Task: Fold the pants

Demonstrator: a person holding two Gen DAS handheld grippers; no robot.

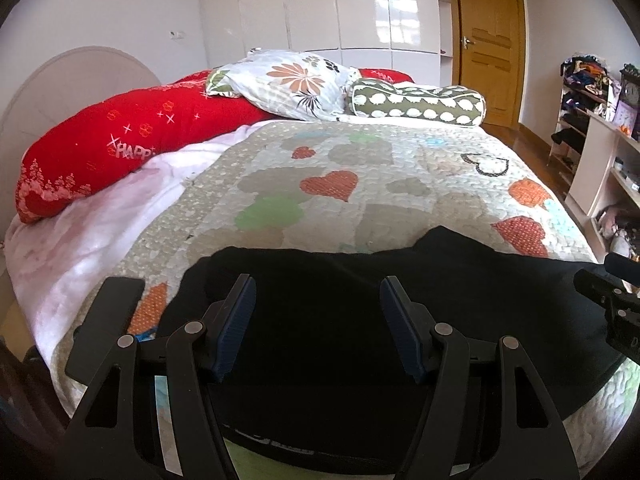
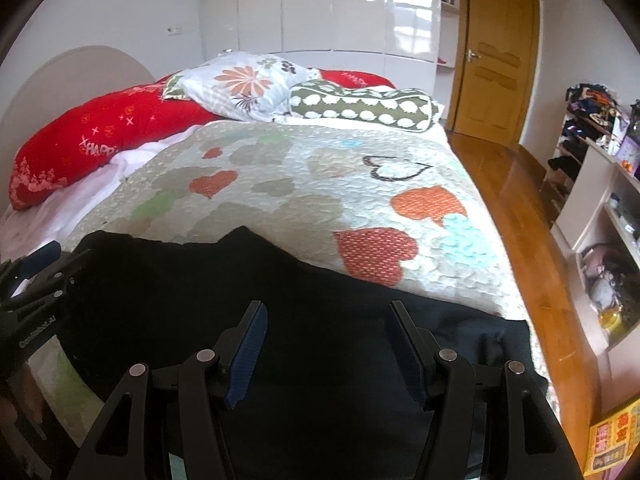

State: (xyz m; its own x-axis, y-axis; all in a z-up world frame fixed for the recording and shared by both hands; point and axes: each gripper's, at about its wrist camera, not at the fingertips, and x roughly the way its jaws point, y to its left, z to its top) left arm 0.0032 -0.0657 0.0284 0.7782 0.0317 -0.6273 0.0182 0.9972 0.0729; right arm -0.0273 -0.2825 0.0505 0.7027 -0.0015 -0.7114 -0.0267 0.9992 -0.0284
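Observation:
Black pants (image 1: pixel 320 280) lie spread across the near end of the bed on a heart-patterned quilt (image 1: pixel 340 168). My left gripper (image 1: pixel 318 280) is open above the pants, fingers apart with nothing between them. In the right wrist view the pants (image 2: pixel 280 280) fill the near foreground and my right gripper (image 2: pixel 326 306) is open over them, empty. The right gripper shows at the right edge of the left wrist view (image 1: pixel 608 300); the left gripper shows at the left edge of the right wrist view (image 2: pixel 36 280).
A red blanket (image 1: pixel 120 140), a floral pillow (image 1: pixel 288 84) and a green bolster (image 1: pixel 416 104) lie at the head of the bed. Cluttered shelves (image 2: pixel 600 184) stand right of the bed across a wooden floor (image 2: pixel 508 200). A wooden door (image 2: pixel 496 60) is at the back.

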